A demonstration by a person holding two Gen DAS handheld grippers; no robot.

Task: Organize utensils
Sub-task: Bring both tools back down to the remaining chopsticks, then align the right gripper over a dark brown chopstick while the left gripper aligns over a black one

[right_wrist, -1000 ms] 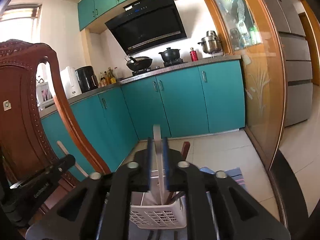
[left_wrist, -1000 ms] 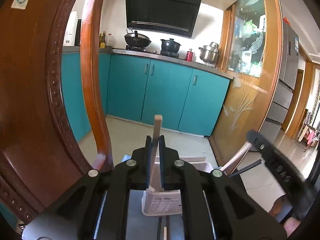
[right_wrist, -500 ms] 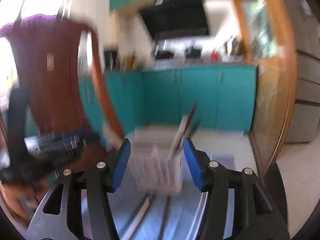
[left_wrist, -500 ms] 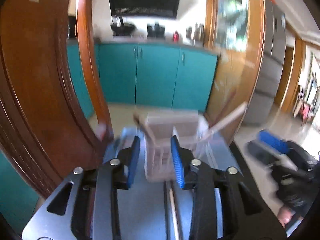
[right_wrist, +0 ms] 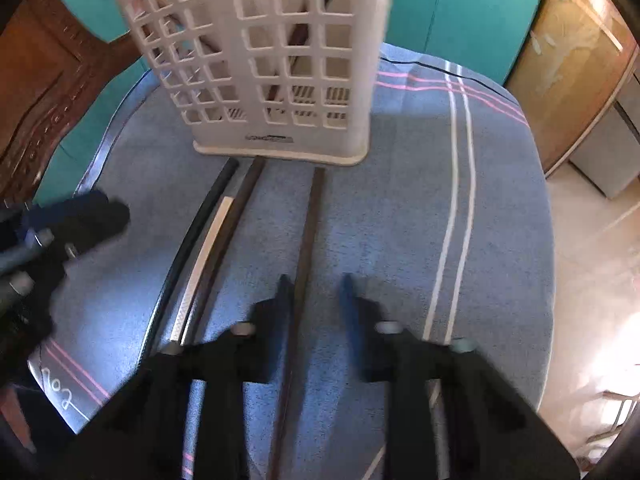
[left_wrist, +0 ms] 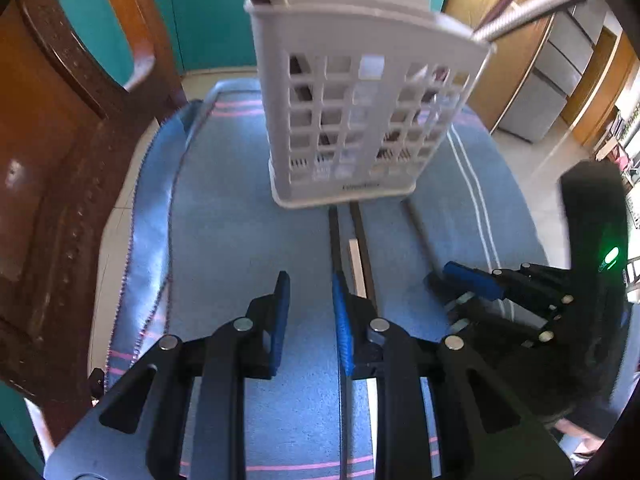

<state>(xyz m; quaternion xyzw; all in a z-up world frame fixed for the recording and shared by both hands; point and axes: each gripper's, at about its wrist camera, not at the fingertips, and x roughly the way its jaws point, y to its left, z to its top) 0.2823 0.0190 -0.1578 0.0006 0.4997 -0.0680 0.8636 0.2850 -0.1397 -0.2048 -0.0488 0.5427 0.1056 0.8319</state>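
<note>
Chopsticks (right_wrist: 306,232) lie loose on the blue striped cloth (right_wrist: 400,220) over the table, pointing near to far. Nearest, the right hand-held gripper (right_wrist: 314,280) is blurred; its jaws have just been closing but show apart, with one dark chopstick between them close to the left finger, not pinched. The left hand-held gripper (left_wrist: 308,284) has just opened, jaws apart over bare cloth, with a dark chopstick (left_wrist: 334,240) right beside its right finger. A pale chopstick (right_wrist: 208,240) lies left of centre between two dark ones. Farther off stands the white slotted basket (right_wrist: 260,60), upright, with utensils inside. A brown wooden chair (left_wrist: 60,160) is far left, with teal cabinets (right_wrist: 460,8) behind.
</note>
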